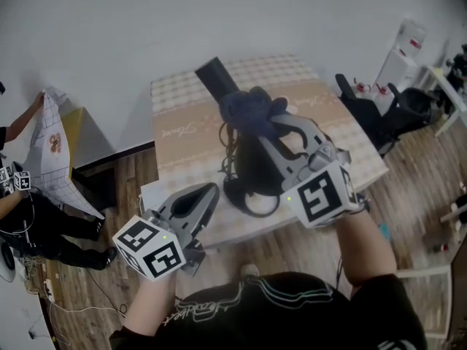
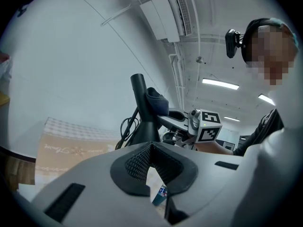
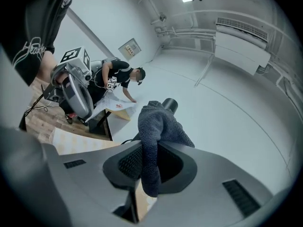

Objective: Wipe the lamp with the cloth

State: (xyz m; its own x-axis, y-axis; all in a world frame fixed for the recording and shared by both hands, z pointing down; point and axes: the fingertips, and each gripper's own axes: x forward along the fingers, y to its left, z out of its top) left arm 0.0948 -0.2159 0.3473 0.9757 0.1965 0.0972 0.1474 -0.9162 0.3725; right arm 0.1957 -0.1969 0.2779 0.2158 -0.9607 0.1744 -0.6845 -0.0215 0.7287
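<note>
Nearest to us, the left tongs [image 1: 206,195] hover low over the front edge of the desk [image 1: 182,133]. In the left gripper view we see these tongs [image 2: 151,146] with their ribbed pads meeting at the tip and nothing held between them. They are well short of the lamp [image 1: 252,162].

To the right and further in, the right tongs [image 1: 276,126] reach over the desk toward the upper part of the lamp. The right gripper view shows these tongs [image 3: 149,148] clamped on the dark blue cloth [image 3: 158,124]. One fold hangs down between the pads and the rest is bunched above them. The cloth [image 1: 248,108] lies against the lamp's slanted black arm, just below its rectangular head. From the left gripper view we see the cloth [image 2: 158,100] touching the lamp [image 2: 142,103] partway up the arm.

The lamp stands on a wide black base near the middle of the desk, and a looped cable [image 1: 252,203] lies at its foot. The desk top is beige with a checked far strip.

Beyond the desk, on the wooden floor [image 1: 423,166], we note a black chair [image 1: 405,108] at the right. At the far left a person [image 1: 29,217] holds up a printed sheet [image 1: 55,148].
</note>
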